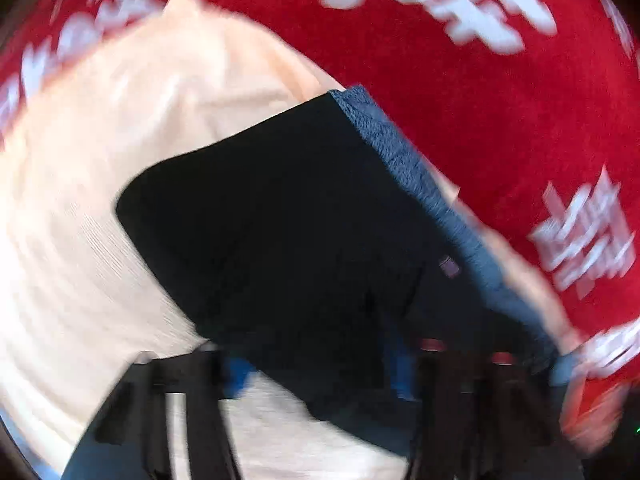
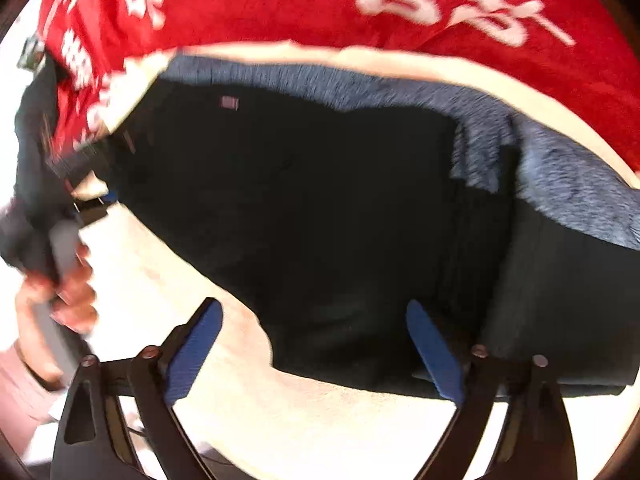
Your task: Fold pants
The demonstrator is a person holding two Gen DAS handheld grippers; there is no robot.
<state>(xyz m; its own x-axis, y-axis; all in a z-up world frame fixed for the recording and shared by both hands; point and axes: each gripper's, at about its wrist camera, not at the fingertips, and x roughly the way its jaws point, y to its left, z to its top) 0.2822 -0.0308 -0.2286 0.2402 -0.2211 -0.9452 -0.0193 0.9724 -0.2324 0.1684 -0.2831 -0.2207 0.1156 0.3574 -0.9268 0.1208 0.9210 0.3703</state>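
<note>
Black pants (image 2: 320, 208) with a blue fleece lining (image 2: 560, 184) lie folded on a cream cloth (image 2: 304, 420). In the left wrist view the pants (image 1: 280, 220) fill the middle, with the lining (image 1: 416, 176) along their right edge. My left gripper (image 1: 320, 372) is open; its fingers straddle the near edge of the pants. My right gripper (image 2: 316, 344) is open wide over the pants' near edge, blue pads (image 2: 192, 352) apart and holding nothing. Both views are motion blurred.
A red cloth with white characters (image 1: 480, 80) lies beyond the cream cloth and also shows in the right wrist view (image 2: 320, 4). The person's hand on the other gripper's handle (image 2: 60, 292) is at the left.
</note>
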